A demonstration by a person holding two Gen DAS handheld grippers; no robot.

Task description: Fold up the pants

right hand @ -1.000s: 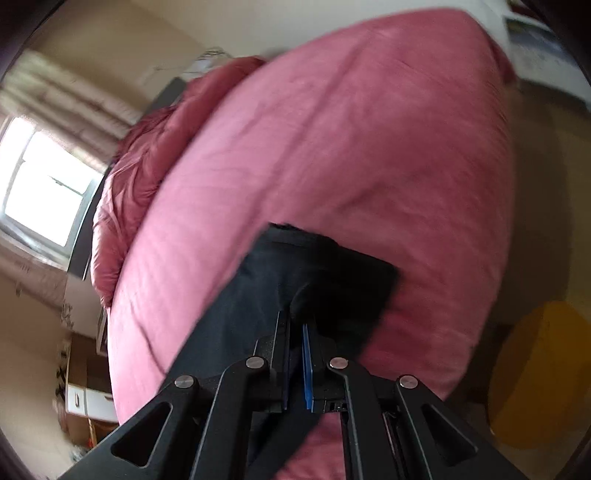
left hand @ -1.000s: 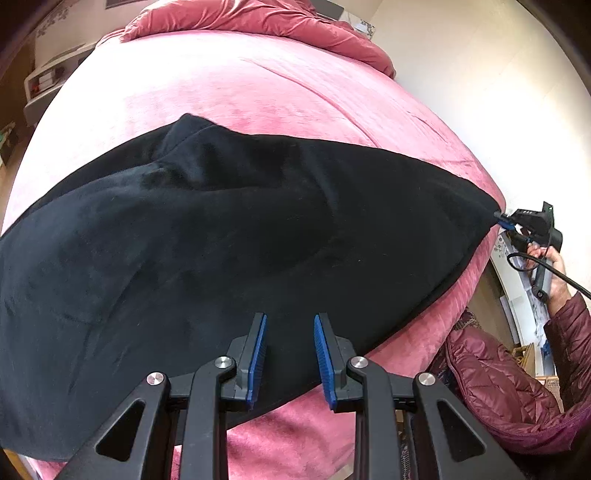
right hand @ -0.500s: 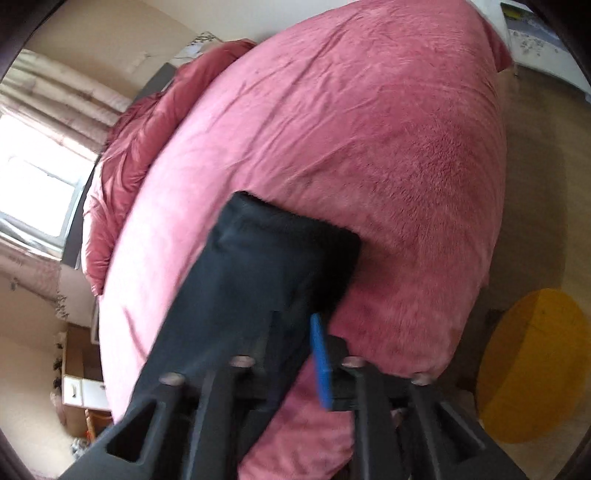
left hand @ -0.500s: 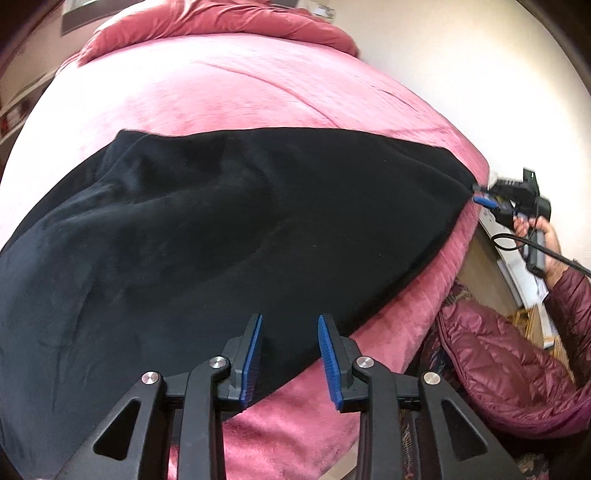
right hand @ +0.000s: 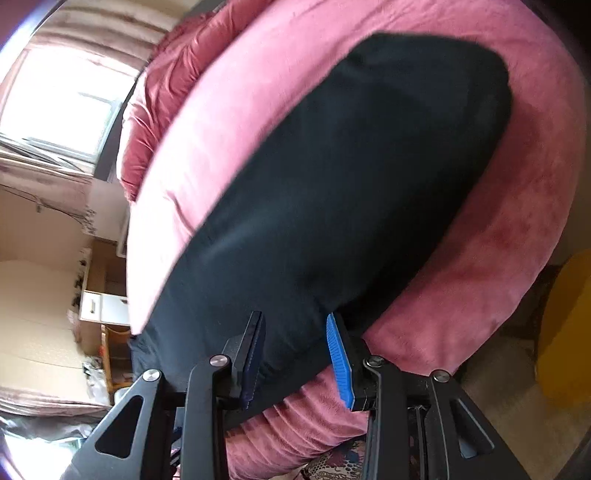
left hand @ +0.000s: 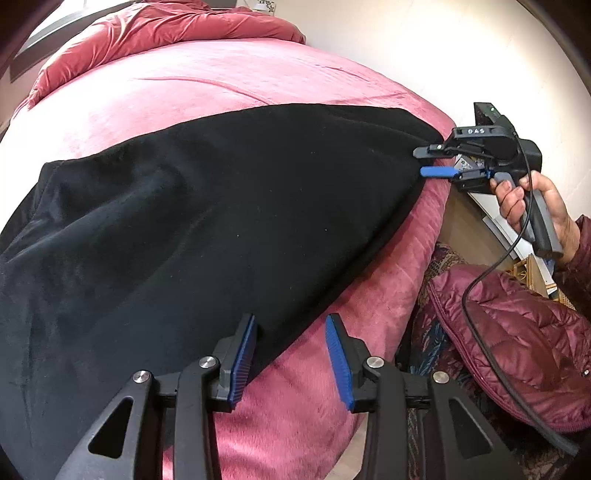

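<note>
Jaws parted on both grippers, just opened and gripping nothing: left gripper (left hand: 290,349) straddles the near edge of the pants (left hand: 221,221), right gripper (right hand: 295,354) at their far end, long axis running between them across the bed (left hand: 221,81).

Bare pink blanket (left hand: 207,77) lies open beyond the black pants (left hand: 207,221) across the bed, up to a bunched red duvet (left hand: 155,26) at its head. Along the near edge, a padded maroon jacket (left hand: 517,332) and trailing black cable (left hand: 491,317) crowd the gap beside the bed.
</note>
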